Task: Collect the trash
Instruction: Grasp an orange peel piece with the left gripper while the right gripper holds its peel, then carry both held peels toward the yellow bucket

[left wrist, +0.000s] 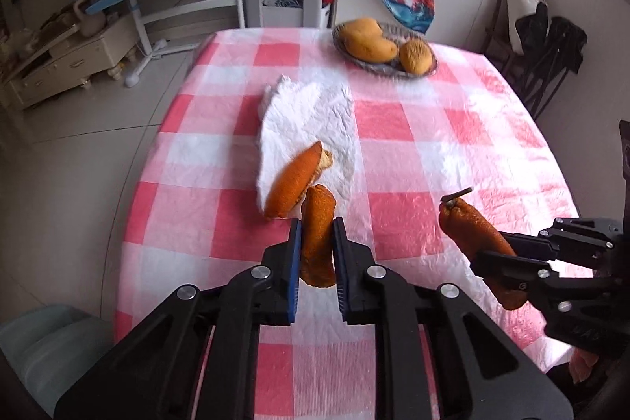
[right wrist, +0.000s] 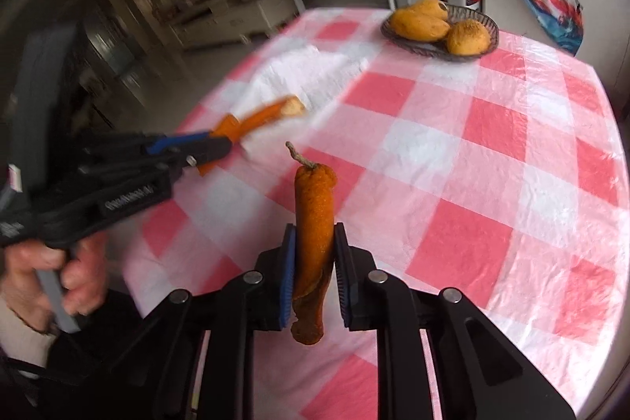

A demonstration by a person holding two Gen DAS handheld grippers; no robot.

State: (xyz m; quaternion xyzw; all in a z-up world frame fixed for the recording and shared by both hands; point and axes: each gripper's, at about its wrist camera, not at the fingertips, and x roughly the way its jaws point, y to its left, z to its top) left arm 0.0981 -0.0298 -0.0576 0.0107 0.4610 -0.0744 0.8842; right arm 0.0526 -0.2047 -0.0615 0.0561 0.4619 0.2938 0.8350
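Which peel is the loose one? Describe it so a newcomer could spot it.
On the pink-and-white checked table, find the white paper towel left of the basket of mangoes. The loose peel lies across the towel's near edge. Unlike the peel in the left tongs and the stemmed peel in the right tongs, nothing grips it.

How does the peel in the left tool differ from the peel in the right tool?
The left peel ends plainly at the top, while the right peel carries a dry stem at its tip. The left peel has another piece against its top, lying over the napkin; the right peel has none. Both are orange strips, each clamped by a tool: left tool, right tool.
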